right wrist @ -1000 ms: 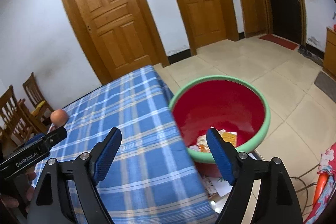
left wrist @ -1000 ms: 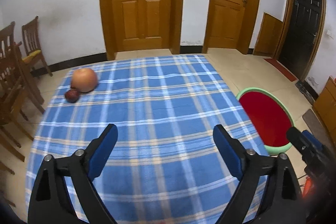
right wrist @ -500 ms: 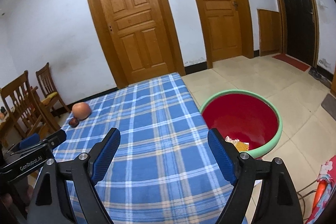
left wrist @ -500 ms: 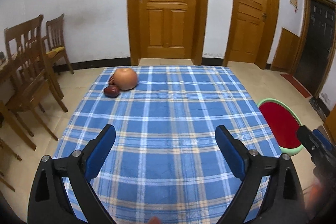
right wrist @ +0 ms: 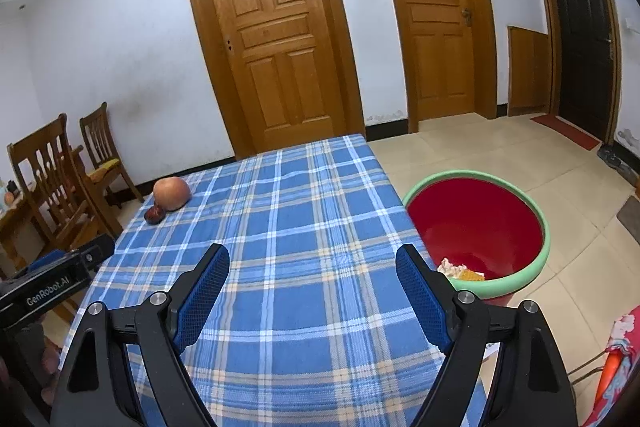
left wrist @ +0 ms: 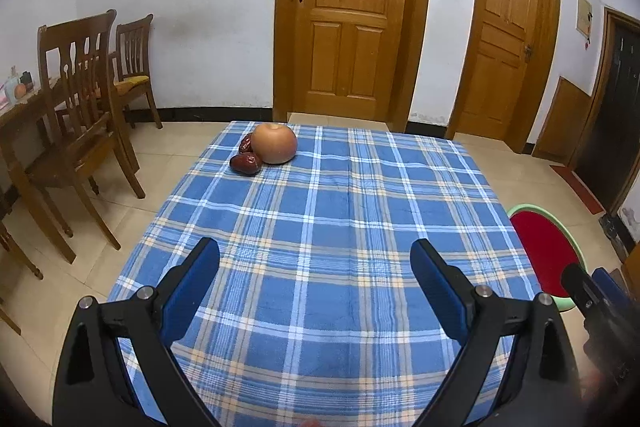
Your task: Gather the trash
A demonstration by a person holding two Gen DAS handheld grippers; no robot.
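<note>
While both grippers are hanging wide open and empty over the cloth's near end, the apple and dates are sitting together at the far left corner, nearer the left gripper. The right gripper is hovering beside the bin, which is standing on the tiled floor at the table's right.

The red basin is cut by the tablecloth edge at right of the left wrist view. A second dark fruit is half hidden behind the apple. The scraps low in the basin cannot be identified.
</note>
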